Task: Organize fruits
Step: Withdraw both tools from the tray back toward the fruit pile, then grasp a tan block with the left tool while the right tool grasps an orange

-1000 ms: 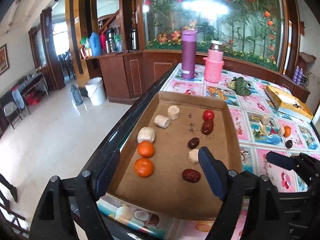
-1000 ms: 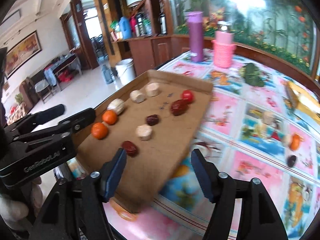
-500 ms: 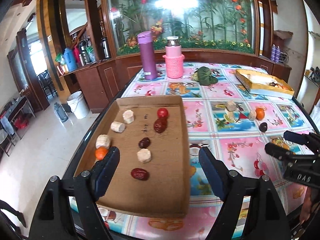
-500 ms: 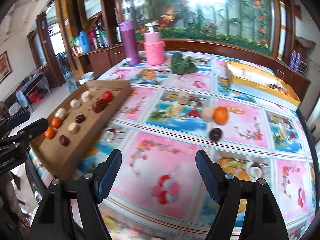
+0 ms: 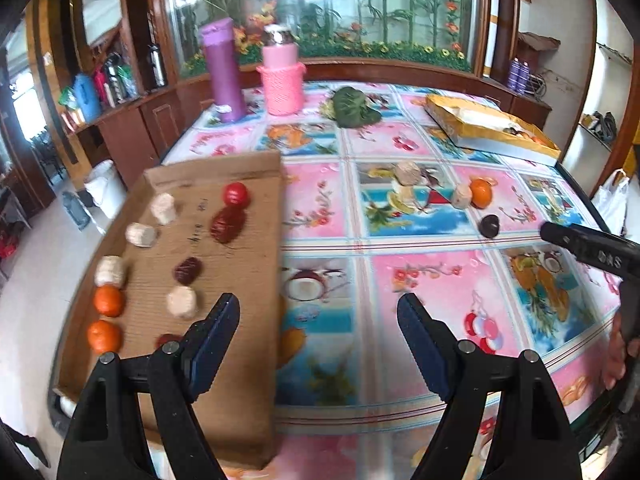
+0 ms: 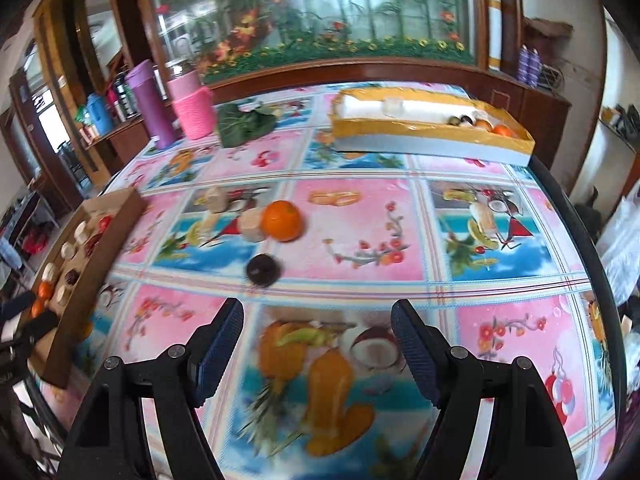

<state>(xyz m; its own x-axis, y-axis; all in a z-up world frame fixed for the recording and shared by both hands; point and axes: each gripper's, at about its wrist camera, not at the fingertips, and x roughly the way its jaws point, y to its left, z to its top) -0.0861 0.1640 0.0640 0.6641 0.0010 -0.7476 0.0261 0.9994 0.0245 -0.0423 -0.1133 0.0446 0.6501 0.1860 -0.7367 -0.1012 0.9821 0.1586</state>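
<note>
Both views swung right off cardboard tray (image 5: 248, 400) toward loose orange (image 6: 281, 220). Your right gripper (image 6: 317, 340) wide, empty; left gripper (image 5: 319, 338) too. Orange light, round, rolls: pinch across middle.

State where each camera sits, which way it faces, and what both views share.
Left wrist: on the left claw, facing across the table over the cardboard tray; the right claw shows at its right edge.
Right wrist: on the right claw, facing the orange and yellow box.
Shared: orange, tray, box.
</note>
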